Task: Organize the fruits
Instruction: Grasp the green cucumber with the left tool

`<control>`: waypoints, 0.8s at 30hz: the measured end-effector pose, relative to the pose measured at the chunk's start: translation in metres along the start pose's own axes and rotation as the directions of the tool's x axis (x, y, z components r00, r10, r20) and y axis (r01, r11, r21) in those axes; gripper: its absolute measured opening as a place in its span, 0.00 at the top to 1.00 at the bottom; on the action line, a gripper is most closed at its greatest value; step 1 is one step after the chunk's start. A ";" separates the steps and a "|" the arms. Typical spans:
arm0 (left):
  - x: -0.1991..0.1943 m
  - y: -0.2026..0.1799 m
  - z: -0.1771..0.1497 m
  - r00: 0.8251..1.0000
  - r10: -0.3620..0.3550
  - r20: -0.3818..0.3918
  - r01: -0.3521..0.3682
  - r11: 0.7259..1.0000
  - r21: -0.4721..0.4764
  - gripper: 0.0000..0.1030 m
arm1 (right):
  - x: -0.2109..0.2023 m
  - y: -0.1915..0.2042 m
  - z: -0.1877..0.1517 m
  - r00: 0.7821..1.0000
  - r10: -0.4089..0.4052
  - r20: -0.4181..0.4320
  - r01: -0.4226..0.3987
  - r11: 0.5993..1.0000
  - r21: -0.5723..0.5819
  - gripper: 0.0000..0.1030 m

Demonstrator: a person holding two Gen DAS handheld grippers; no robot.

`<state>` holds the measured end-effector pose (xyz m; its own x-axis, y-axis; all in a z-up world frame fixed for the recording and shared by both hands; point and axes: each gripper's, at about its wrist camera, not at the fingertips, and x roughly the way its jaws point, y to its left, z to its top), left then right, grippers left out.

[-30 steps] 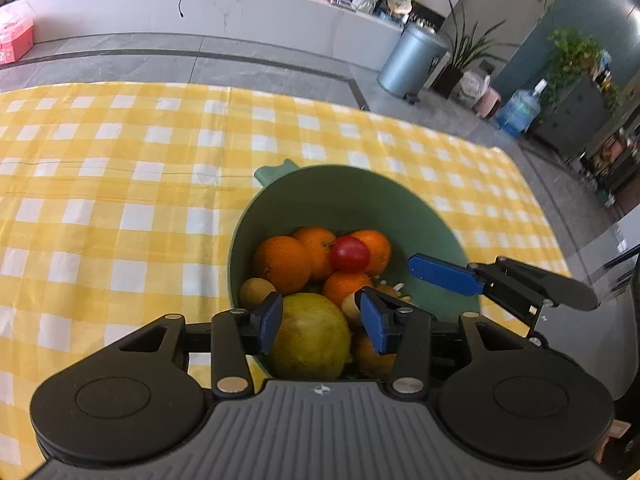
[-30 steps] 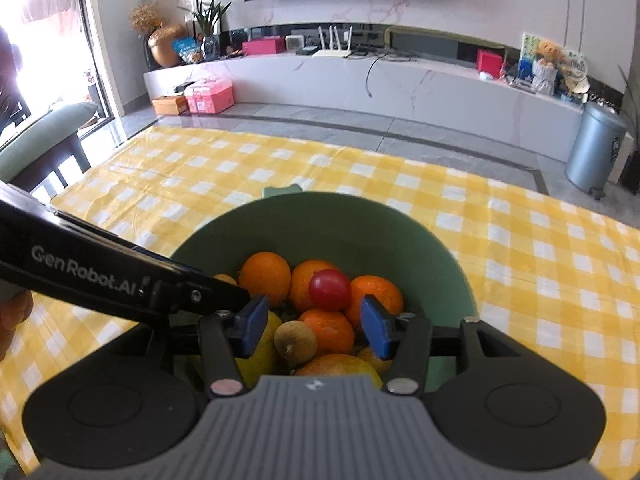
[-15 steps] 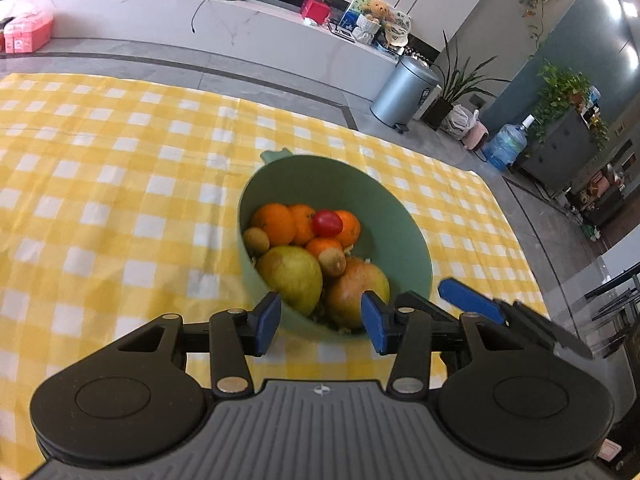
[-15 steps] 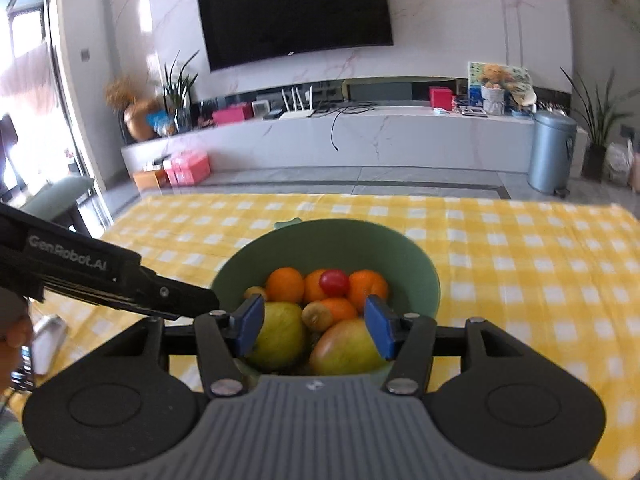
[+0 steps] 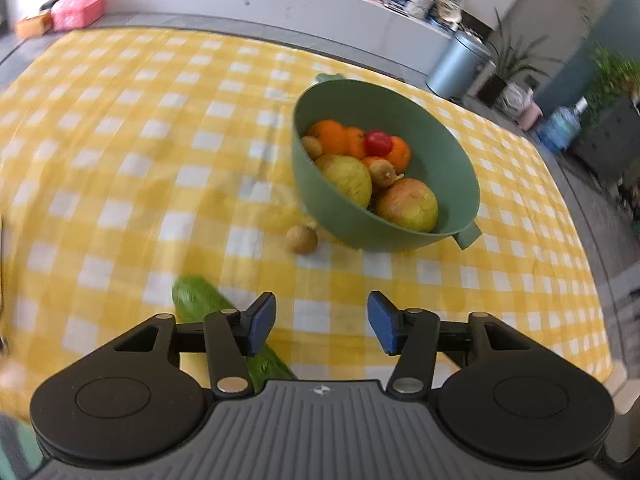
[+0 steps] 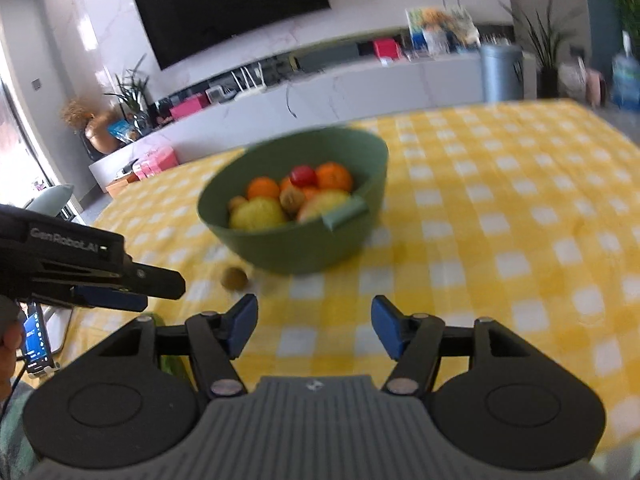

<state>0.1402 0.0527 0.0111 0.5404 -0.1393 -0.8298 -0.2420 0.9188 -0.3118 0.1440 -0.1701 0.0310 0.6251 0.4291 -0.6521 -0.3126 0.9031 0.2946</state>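
Left tool (image 5: pixel 321 323) and right tool (image 6: pixel 313 327): blue pads, jaws opening, nothing between them. Glossy green cucumber (image 5: pixel 200 300) lies on the checked cloth of the desk (image 5: pixel 120 160) beside the left tool. Farther out, small brown kiwi (image 5: pixel 302 239) just beside the smooth round green bowl (image 5: pixel 448 148) — holds oranges (image 5: pixel 334 138), tomato (image 5: pixel 378 142), pear (image 5: pixel 346 178), apple (image 5: pixel 408 205).

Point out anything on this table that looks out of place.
One small brown fruit lies loose on the yellow checked cloth, just beside the green bowl that holds the other fruit. A green cucumber also lies on the cloth, near the left gripper.
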 end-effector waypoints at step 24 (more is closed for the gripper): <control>0.031 0.015 -0.043 0.960 0.279 -0.006 -0.275 0.944 -0.180 0.23 | 0.018 -0.004 -0.017 0.998 0.020 -0.066 -0.022 0.999 -0.027 0.28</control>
<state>0.1186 0.0461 -0.0389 0.4469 0.1204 -0.8864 -0.5226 0.8393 -0.1495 0.1449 -0.1663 0.0060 0.5703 0.4449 -0.6905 -0.3451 0.8926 0.2901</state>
